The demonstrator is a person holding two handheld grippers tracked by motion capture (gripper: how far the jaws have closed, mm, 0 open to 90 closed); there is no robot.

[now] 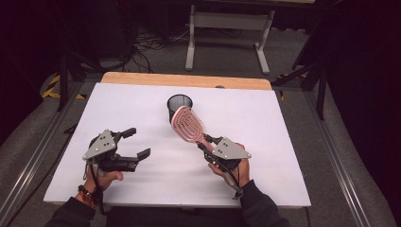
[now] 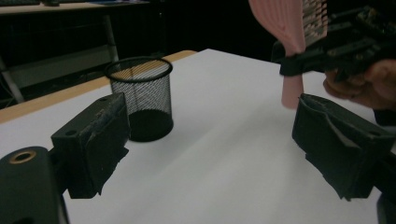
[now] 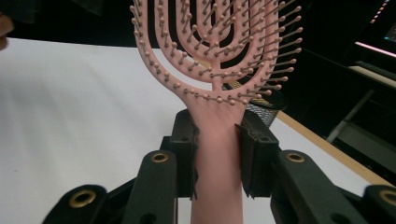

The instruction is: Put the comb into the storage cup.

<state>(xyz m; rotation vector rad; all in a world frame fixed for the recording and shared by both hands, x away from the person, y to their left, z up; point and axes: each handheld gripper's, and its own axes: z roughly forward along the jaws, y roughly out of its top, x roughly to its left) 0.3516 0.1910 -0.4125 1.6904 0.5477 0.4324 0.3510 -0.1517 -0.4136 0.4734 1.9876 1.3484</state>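
I've got the right gripper (image 1: 206,143) clamped on the handle of the pink hairbrush (image 1: 188,124), low on the handle so the head stays free to go into the black mesh cup (image 1: 179,107), I'd guess. Brush is in the air just in front of the cup, long axis tilted, head pointing up and away toward it, bristles facing the right gripper view. Left gripper (image 1: 136,142) released, nothing between its jaws, well off to the side over the white table (image 1: 265,123).
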